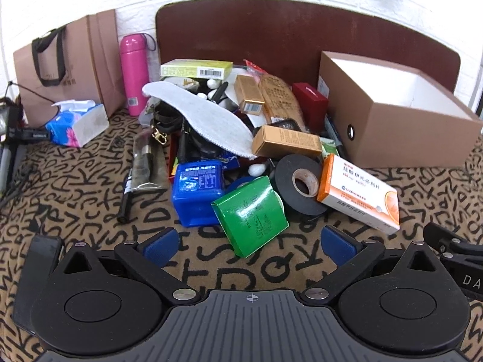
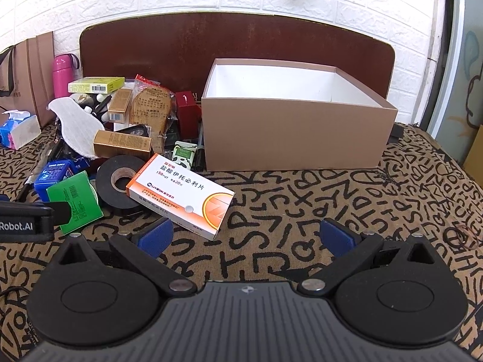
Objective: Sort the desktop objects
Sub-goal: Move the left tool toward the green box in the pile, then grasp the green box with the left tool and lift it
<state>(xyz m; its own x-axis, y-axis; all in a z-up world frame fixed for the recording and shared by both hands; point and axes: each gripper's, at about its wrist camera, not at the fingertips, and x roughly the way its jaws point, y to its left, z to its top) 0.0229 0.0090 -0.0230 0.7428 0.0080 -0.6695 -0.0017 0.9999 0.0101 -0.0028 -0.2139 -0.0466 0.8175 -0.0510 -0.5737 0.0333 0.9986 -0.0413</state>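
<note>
Both the left claw (image 1: 252, 246) and the right claw (image 2: 246, 236) hung released, grasping nothing. The clutter pile (image 1: 229, 138) lay just left of the cardboard box (image 2: 289, 126), its orange medicine box (image 2: 181, 193) nearest.

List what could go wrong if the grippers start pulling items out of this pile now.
1. The orange and white medicine box leans on the black tape roll; lifting the roll first could tip it.
2. The green box rests tilted against the blue container and may slide when nudged.
3. The white insole drapes over smaller items, so pulling it may scatter them.
</note>
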